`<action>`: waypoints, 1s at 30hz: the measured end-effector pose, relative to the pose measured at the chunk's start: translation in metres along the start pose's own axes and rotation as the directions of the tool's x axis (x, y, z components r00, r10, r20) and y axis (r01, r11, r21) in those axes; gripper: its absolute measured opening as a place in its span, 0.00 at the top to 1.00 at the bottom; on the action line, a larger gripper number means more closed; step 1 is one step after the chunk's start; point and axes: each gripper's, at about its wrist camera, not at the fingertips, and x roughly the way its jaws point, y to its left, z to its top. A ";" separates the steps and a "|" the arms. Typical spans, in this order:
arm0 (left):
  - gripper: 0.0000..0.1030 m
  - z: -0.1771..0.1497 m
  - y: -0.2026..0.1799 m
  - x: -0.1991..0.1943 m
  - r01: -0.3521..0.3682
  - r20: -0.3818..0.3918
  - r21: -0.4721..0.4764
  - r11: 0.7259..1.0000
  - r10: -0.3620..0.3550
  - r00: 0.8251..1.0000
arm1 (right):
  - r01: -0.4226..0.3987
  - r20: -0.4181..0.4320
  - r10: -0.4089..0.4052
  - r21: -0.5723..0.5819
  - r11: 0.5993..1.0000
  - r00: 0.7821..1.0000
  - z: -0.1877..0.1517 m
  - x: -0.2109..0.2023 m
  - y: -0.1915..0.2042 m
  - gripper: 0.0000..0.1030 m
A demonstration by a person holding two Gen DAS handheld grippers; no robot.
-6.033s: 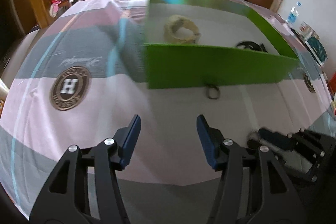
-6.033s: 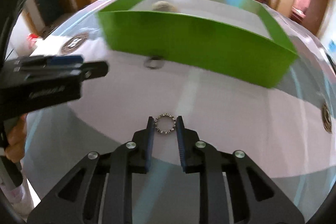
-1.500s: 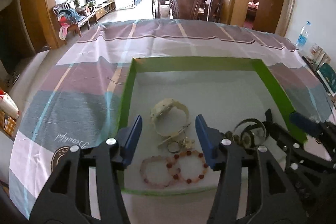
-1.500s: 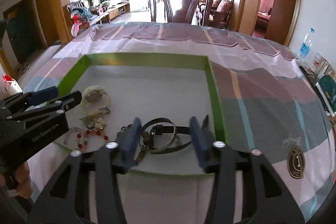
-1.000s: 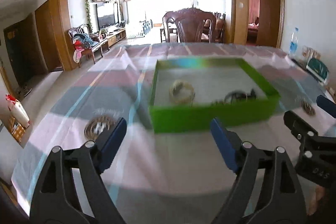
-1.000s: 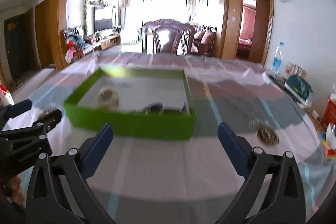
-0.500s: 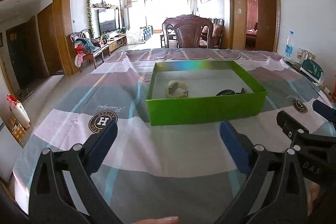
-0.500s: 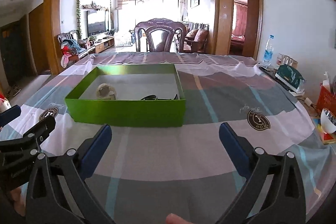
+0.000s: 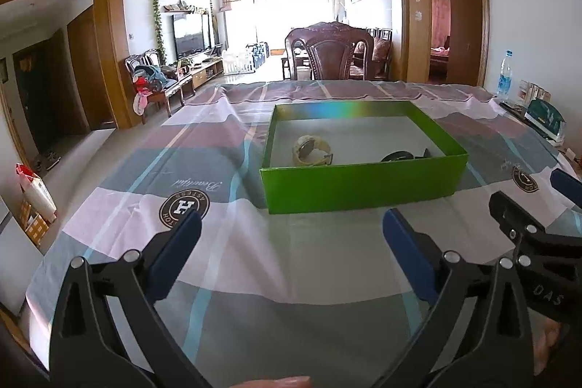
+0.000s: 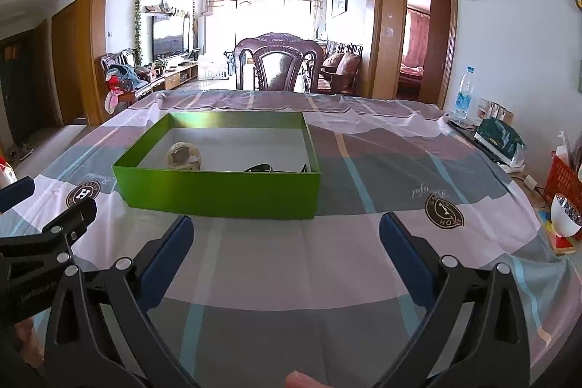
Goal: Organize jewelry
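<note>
Both tongs, left tongs and right tongs, are released and empty. The green box with a cream watch sits mid-frame ahead, long side crosswise, nearer neither.

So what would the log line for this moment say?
left gripper: open, empty | right gripper: open, empty | green box: on tablecloth, holds jewelry

Left gripper fingers spread wide, right gripper likewise, both empty
</note>
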 end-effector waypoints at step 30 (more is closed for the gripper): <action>0.04 -0.003 0.002 -0.002 -0.006 -0.009 -0.004 1.000 0.006 1.000 | -0.009 -0.010 0.009 0.002 1.000 1.000 -0.003 0.000 0.005 0.03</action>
